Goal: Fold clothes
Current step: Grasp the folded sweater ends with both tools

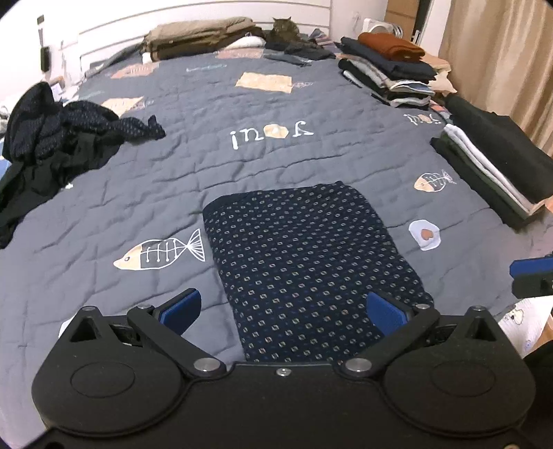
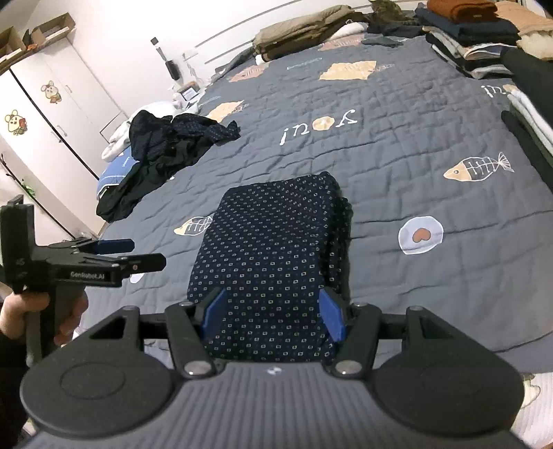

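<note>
Right claw (image 2: 273, 317) over folded garment (image 2: 273, 241)

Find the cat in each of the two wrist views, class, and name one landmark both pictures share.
Left wrist view: the cat lies at the top centre, at the bed's far end, beside the folded beige bedding.
Right wrist view: the cat is at the top edge, right of centre, partly cut off.
Shared landmark: the folded dotted navy garment on the quilt.
</note>
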Demonstrator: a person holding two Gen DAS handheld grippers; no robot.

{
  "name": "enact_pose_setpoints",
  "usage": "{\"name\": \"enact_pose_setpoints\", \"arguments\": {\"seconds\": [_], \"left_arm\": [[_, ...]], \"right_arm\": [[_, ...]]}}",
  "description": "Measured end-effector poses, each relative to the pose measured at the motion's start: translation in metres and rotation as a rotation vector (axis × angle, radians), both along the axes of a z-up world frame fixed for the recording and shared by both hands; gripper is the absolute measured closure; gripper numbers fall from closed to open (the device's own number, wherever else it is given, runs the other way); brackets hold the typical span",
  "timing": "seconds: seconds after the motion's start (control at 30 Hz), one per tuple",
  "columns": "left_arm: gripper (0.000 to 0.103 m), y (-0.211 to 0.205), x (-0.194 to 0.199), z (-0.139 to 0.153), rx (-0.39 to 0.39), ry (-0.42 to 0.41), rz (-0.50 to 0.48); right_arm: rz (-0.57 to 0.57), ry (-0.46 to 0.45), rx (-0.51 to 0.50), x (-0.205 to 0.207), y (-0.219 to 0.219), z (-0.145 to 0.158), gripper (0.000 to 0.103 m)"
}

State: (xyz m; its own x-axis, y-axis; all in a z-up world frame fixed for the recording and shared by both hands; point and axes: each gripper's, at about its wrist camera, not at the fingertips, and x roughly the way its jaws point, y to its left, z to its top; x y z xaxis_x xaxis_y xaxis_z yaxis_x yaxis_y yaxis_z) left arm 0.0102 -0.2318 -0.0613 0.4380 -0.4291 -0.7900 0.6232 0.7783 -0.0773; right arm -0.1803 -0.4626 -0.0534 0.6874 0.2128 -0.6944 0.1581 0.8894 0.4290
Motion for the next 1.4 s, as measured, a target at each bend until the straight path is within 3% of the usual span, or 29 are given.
{"name": "enact_pose_setpoints", "arguments": {"seconds": [0.5, 0.77, 0.97, 1.13, 1.4], "left_arm": [[0.0, 0.014, 0.104, -0.073, -0.265, 0.246, 0.077], [0.0, 0.008, 0.141, -0.119, -0.305, 0.332, 0.076], [0.001, 0.017, 0.164, -0.159, -0.383, 0.464, 0.081], [0.0, 0.024, 0.163, -0.164, -0.419, 0.445, 0.016], [0.002, 0.003, 0.176, -0.157, -0.469, 0.471, 0.005]], "right_arm": [[-0.025, 0.055, 0.101, 0.027, -0.018, -0.047, 0.045], [-0.024, 0.074, 0.127, 0.046, -0.022, -0.066, 0.045], [-0.008, 0.091, 0.156, 0.06, -0.023, -0.083, 0.045], [-0.003, 0.112, 0.17, 0.064, -0.025, -0.094, 0.045], [-0.001, 0.121, 0.179, 0.068, -0.031, -0.102, 0.045]]}}
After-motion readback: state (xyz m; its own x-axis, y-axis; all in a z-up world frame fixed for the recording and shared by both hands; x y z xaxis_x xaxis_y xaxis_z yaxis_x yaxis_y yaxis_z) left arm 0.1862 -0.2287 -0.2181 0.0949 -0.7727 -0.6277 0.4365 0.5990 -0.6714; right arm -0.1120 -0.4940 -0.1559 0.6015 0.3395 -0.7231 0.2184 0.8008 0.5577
